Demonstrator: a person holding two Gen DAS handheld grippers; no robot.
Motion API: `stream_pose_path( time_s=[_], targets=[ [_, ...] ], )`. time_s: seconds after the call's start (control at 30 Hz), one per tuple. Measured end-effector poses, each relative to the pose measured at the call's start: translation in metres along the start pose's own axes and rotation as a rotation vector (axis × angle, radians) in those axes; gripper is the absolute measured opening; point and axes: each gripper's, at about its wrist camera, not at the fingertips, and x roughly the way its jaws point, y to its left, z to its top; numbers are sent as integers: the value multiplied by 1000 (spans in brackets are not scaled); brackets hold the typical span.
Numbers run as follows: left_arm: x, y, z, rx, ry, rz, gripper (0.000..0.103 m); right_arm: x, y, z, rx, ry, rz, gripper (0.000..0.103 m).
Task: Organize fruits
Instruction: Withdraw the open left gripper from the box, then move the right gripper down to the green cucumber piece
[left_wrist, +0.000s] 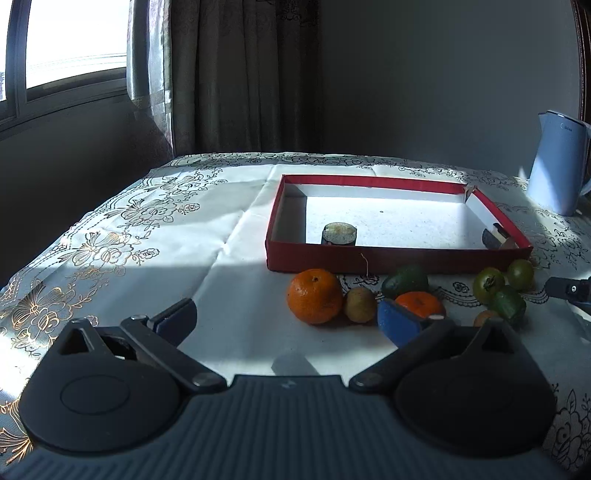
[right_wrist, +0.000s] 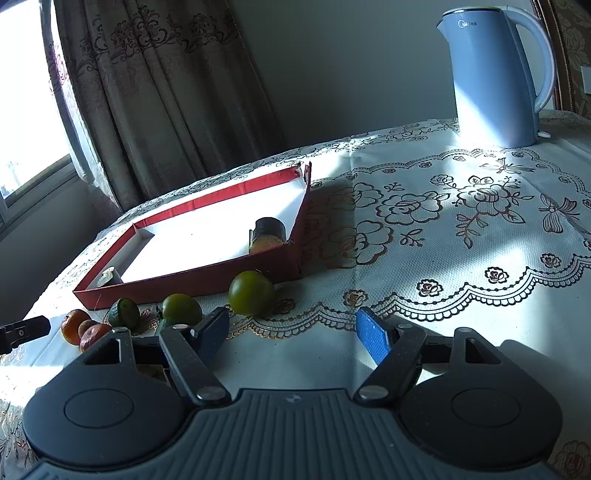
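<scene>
A shallow red box with a white floor lies on the table, also in the right wrist view. Two dark roll-shaped pieces sit inside, one at the front left and one at the front right corner. Fruits lie in front of the box: a large orange, a small brownish fruit, a dark avocado, a small orange, two green round fruits and a green piece. My left gripper is open and empty, just short of the fruits. My right gripper is open and empty near a green round fruit.
A light blue kettle stands at the back right of the table, also in the left wrist view. A flowered white tablecloth covers the table. Curtains and a window are behind at the left.
</scene>
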Motion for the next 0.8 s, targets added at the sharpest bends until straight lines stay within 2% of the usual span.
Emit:
stream_pose_path(
  time_s=[0.17, 0.3, 0.4, 0.6, 0.7, 0.8],
  targets=[
    [17, 8, -16, -15, 78, 22, 103, -2, 1, 0, -8, -15, -7, 76],
    [27, 8, -17, -16, 137, 3, 103, -5, 8, -1, -53, -33, -16, 76],
    [29, 6, -18, -6, 145, 9, 103, -7, 24, -3, -138, -46, -20, 76],
    [29, 9, -19, -21, 146, -6, 103, -5, 61, -7, -242, -13, 35, 75],
    [29, 9, -18, -21, 145, -8, 103, -3, 76, -8, -277, -19, 24, 75],
    [28, 9, -19, -22, 144, -10, 103, 2, 86, -8, -301, -7, 6, 65]
  ],
)
